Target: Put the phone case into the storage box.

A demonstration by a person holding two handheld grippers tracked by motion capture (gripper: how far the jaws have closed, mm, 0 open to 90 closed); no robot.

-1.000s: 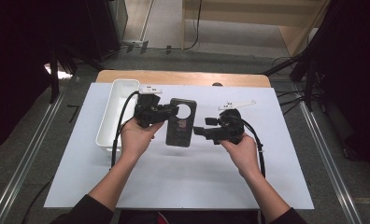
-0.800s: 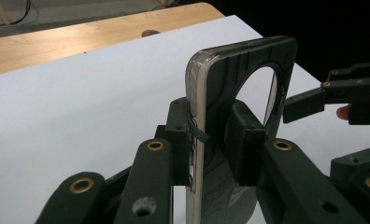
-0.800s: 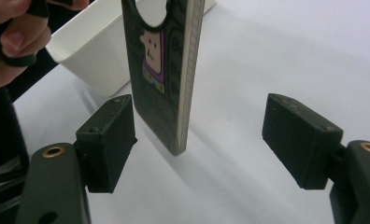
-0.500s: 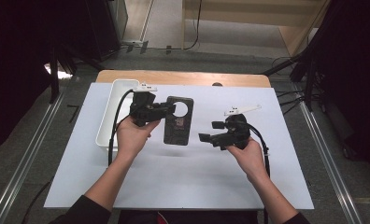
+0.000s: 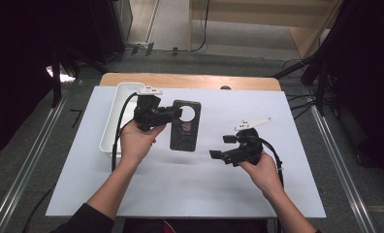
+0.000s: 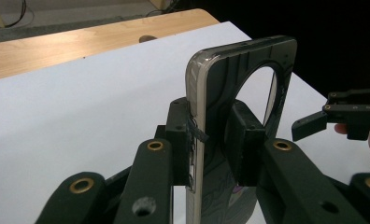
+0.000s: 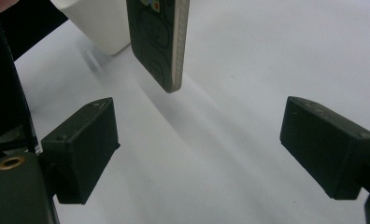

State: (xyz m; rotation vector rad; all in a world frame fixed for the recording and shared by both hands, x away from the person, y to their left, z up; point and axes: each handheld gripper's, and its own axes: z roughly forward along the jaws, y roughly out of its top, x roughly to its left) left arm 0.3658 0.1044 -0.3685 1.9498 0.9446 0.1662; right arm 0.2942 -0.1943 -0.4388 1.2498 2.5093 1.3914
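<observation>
A black phone case (image 5: 185, 125) with a round hole near its top hangs a little above the white table sheet. My left gripper (image 5: 176, 112) is shut on its left edge; in the left gripper view the pads (image 6: 181, 140) press both faces of the case (image 6: 241, 84). My right gripper (image 5: 220, 146) is to the right of the case and apart from it. Its jaws have just been opening and hold nothing. In the right gripper view (image 7: 197, 149) the lower end of the case (image 7: 157, 37) hangs ahead of the jaws. The right gripper's jaw tip (image 6: 309, 126) shows beyond the case.
A white rectangular tray (image 5: 113, 116) stands on the left side of the sheet, just behind my left hand; its corner (image 7: 96, 21) is near the case. A wooden table edge (image 5: 190, 80) runs along the back. Dark floor and rails flank the table.
My right gripper has come off the case's right edge, opened, and moved right and toward the near side. The left gripper keeps the case, shifted slightly left.
</observation>
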